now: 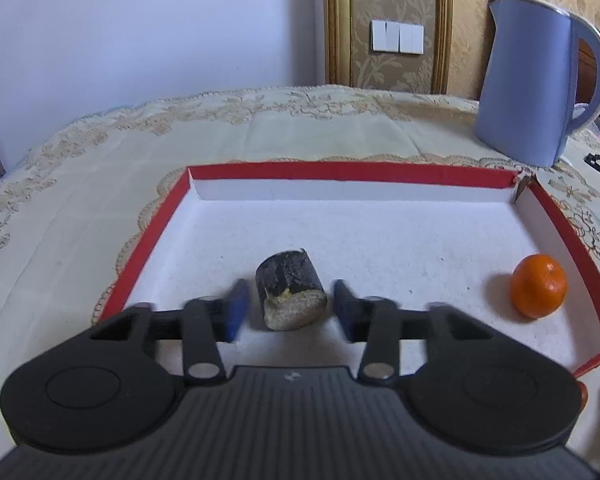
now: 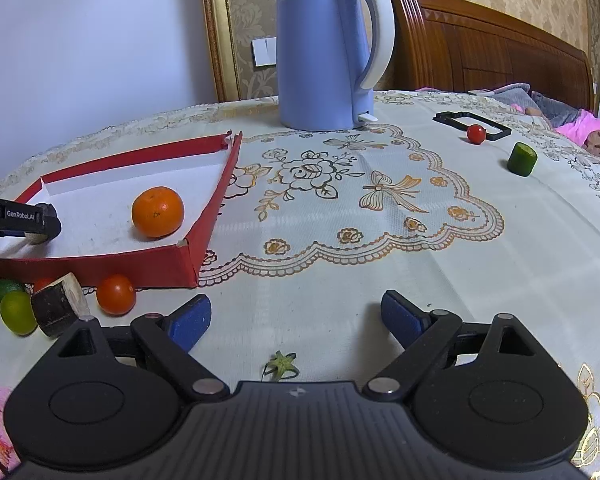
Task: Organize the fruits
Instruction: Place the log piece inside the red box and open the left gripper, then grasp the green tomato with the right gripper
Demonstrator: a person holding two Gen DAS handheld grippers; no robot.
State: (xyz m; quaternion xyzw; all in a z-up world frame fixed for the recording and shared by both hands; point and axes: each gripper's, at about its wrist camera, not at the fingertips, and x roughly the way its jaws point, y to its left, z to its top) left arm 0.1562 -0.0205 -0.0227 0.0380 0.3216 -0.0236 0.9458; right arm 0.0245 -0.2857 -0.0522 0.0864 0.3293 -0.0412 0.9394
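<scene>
A red-walled white tray (image 1: pixel 352 171) lies on the table; it also shows in the right wrist view (image 2: pixel 216 200). In it sits a dark-skinned cut piece with a pale end (image 1: pixel 290 290), between the blue pads of my left gripper (image 1: pixel 288 312), which is open with small gaps on both sides. An orange (image 1: pixel 539 285) lies at the tray's right, also in the right wrist view (image 2: pixel 158 212). My right gripper (image 2: pixel 296 322) is open and empty above the cloth. Left of it lie a tomato (image 2: pixel 116 294), a second dark cut piece (image 2: pixel 58 310) and a lime (image 2: pixel 18 312).
A blue kettle (image 2: pixel 324 52) stands behind the tray. At the far right lie a cherry tomato (image 2: pixel 476 134), a black frame (image 2: pixel 472 124) and a green cut piece (image 2: pixel 522 159). A green stem cap (image 2: pixel 282 364) lies by my right gripper.
</scene>
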